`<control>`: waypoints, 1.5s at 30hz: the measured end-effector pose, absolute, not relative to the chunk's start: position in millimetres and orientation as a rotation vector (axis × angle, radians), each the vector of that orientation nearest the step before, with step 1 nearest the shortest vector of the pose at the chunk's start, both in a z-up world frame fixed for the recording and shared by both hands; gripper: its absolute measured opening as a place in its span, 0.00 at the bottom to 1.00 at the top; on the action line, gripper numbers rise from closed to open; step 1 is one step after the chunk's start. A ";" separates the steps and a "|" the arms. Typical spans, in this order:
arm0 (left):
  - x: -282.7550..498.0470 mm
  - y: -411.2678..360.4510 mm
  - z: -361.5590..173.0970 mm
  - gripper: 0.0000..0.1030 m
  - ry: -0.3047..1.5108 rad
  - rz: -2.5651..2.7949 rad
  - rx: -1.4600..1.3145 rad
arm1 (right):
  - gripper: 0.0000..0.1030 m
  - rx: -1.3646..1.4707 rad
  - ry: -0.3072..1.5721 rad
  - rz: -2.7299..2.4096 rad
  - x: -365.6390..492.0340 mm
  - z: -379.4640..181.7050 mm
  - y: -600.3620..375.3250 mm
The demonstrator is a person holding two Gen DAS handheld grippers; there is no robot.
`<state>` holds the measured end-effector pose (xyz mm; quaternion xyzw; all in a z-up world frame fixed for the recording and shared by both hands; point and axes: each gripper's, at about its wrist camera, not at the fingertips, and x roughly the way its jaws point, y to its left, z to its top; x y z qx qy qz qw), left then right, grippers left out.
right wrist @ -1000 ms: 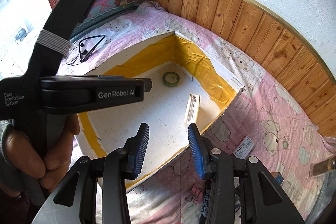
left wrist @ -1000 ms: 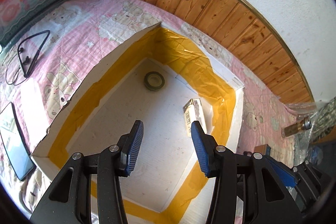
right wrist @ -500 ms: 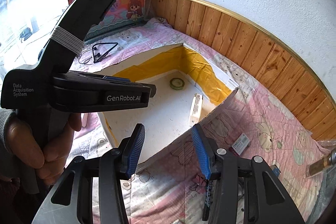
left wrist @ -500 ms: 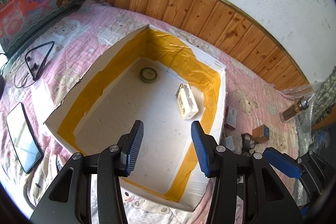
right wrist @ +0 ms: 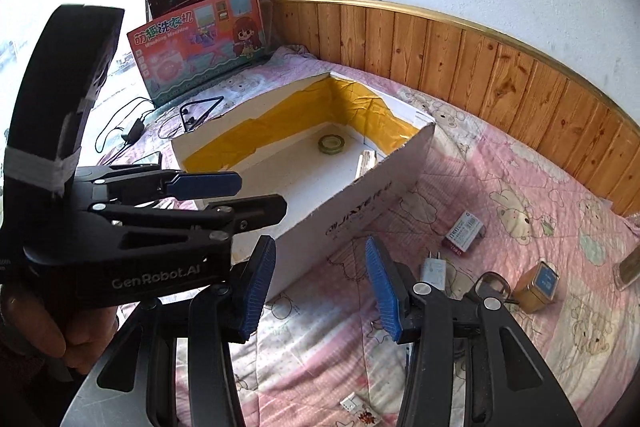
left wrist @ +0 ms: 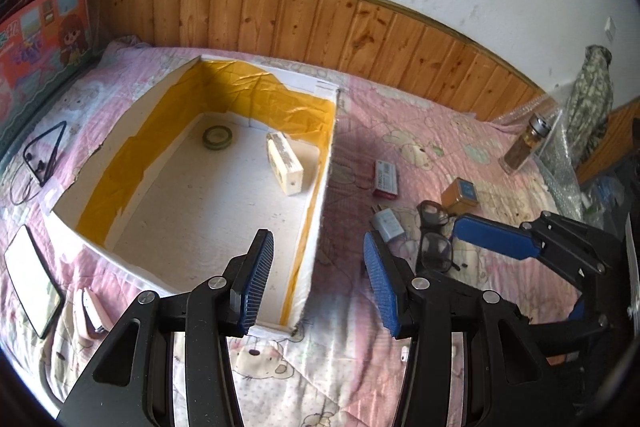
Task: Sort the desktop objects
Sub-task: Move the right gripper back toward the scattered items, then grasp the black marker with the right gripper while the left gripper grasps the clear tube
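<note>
Pink bear-print quilt (left wrist: 400, 131), wood-panelled wall (left wrist: 360, 39)

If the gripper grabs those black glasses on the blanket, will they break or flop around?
The glasses look thin-framed with folded arms, so they are probably light but fragile, and a hard squeeze may bend them. The arms might swing open when lifted. They lie on a soft quilt, so a push would likely drag rather than slide.

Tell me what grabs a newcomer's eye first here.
The big white box lined with yellow tape, mid-bed, holding a tape roll and a small carton. Right of it, loose clutter: glasses, a charger, an orange tin. Both grippers hover empty.
</note>
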<state>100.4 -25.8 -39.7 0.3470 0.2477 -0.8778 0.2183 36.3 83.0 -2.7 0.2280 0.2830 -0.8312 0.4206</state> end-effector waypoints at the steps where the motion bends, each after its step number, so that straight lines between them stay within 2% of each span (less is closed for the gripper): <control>1: 98.0 -22.4 -40.7 0.48 0.679 -2.443 0.980 | 0.49 0.571 0.712 -2.087 34.2 -2.0 88.8; 9: 75.8 2.0 -59.9 0.48 0.733 -2.538 1.132 | 0.49 0.683 0.596 -2.166 -4.1 4.8 138.0; 13: 57.3 35.1 -82.6 0.48 0.651 -2.615 1.320 | 0.49 0.825 0.577 -2.180 -27.9 -11.2 157.6; 17: 44.7 72.8 -103.8 0.48 0.515 -2.692 1.469 | 0.42 0.967 0.600 -2.122 -43.4 -41.7 168.3; 19: 40.2 84.7 -117.2 0.48 0.510 -2.717 1.536 | 0.40 1.007 0.619 -2.103 -50.1 -55.8 170.4; 21: 35.8 94.3 -131.9 0.48 0.500 -2.714 1.602 | 0.34 1.036 0.639 -2.083 -57.2 -69.4 168.3; 23: 32.3 100.0 -145.8 0.48 0.501 -2.709 1.652 | 0.33 1.046 0.657 -2.071 -66.7 -80.4 163.3; 27: 25.7 105.8 -162.5 0.48 0.493 -2.725 1.665 | 0.33 1.043 0.694 -2.079 -84.2 -98.0 155.1; 33: 16.9 119.1 -166.2 0.48 0.386 -2.818 1.634 | 0.32 1.054 0.766 -2.067 -105.4 -117.4 138.0; 34: 15.9 122.1 -166.5 0.48 0.364 -2.832 1.638 | 0.28 1.039 0.771 -2.067 -107.3 -115.7 136.4; 35: 15.5 124.8 -166.6 0.48 0.342 -2.846 1.640 | 0.18 1.054 0.784 -2.067 -110.5 -114.4 135.4; 36: 15.7 126.5 -166.2 0.48 0.327 -2.860 1.640 | 0.14 1.076 0.784 -2.073 -114.5 -112.1 136.1; 45: 29.3 131.1 -148.2 0.49 0.270 -2.985 1.571 | 0.14 1.187 0.686 -2.065 -128.8 -101.3 171.4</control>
